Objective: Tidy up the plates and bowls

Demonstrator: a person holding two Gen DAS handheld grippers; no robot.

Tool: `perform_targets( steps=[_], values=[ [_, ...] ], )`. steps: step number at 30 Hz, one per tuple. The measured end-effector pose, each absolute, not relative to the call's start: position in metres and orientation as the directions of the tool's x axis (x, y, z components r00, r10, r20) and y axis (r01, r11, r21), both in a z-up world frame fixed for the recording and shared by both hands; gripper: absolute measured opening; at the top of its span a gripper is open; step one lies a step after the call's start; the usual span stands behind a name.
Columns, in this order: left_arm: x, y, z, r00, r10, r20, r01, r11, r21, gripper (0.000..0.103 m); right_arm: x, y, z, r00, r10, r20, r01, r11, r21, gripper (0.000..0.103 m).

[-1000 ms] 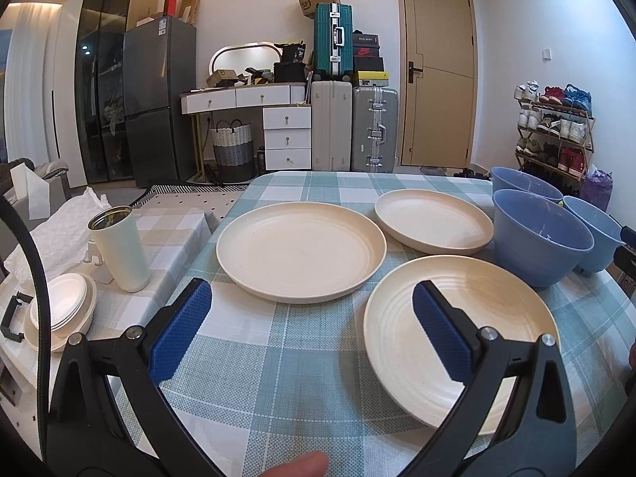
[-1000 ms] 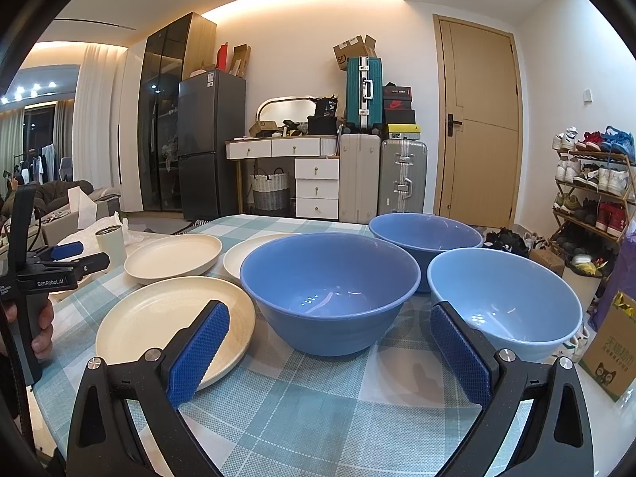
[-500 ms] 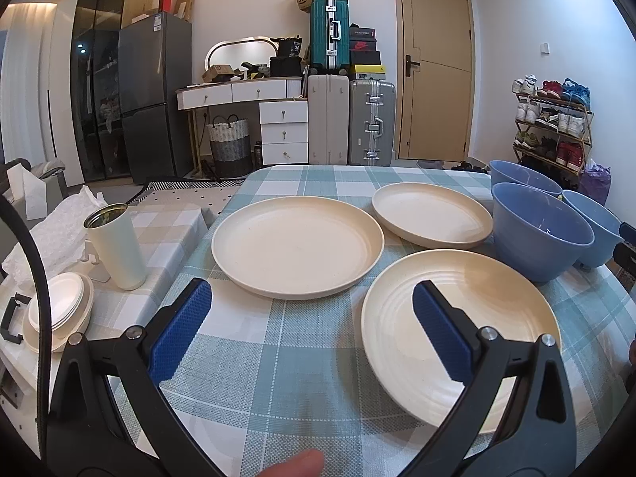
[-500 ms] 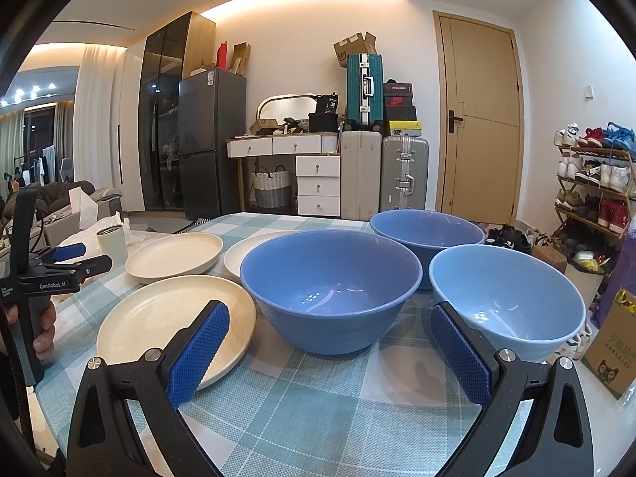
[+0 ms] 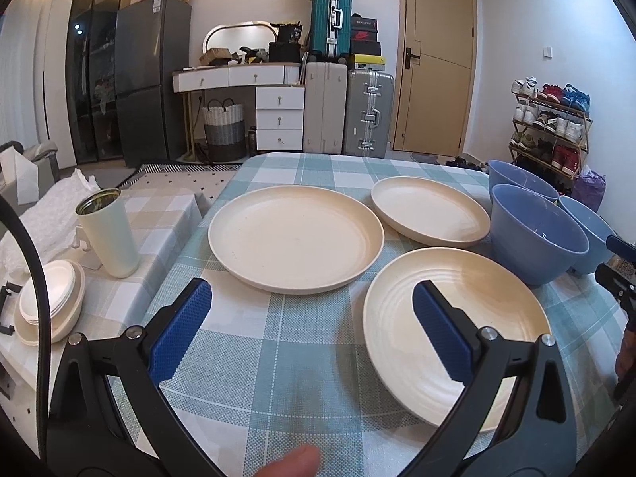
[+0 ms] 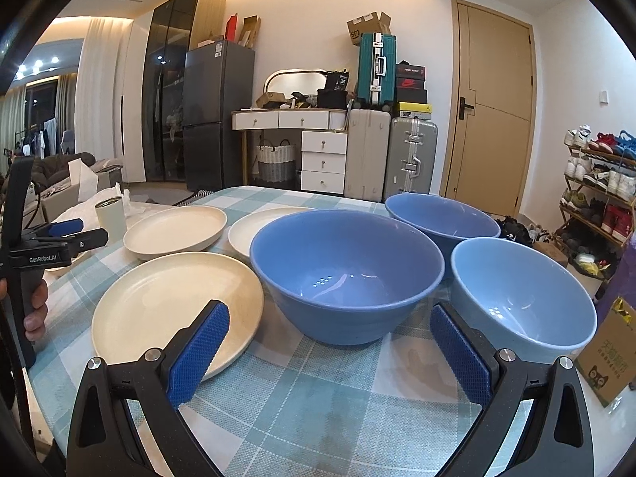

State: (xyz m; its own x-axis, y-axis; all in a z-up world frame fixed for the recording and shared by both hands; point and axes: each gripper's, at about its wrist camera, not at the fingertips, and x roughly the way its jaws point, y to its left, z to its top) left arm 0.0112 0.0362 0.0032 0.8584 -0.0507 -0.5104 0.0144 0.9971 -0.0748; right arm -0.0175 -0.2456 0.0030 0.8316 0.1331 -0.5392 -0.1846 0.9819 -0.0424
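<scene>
On the table (image 5: 302, 361): three plates (image 5: 296, 238) and three bowls (image 6: 348, 274) lie separate.
My left claw (image 5: 312, 332): spread wide, empty, near the closest plate.
My right claw (image 6: 330, 353): spread wide, empty, facing bowls.
Progress: I judge nothing stacked yet.

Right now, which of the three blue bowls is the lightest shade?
The light blue bowl on the right, nearest the table's edge. The big bowl facing the right tool and the far bowl are a deeper blue.
</scene>
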Motion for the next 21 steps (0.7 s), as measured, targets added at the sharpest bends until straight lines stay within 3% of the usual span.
perform_targets(
  steps=[11, 21],
  values=[
    [0.016, 0.016, 0.019, 0.878, -0.047, -0.477, 0.018, 0.998, -0.065, 0.101, -0.001, -0.215, 0.034, 0.796, 0.205, -0.569, -0.266, 0.964, -0.025, 0.103],
    [0.024, 0.025, 0.034, 0.853, 0.015, -0.522, -0.042, 0.998, -0.04, 0.101, 0.031, -0.176, 0.053, 0.756, 0.25, -0.605, -0.323, 0.946, -0.014, 0.103]
  ],
)
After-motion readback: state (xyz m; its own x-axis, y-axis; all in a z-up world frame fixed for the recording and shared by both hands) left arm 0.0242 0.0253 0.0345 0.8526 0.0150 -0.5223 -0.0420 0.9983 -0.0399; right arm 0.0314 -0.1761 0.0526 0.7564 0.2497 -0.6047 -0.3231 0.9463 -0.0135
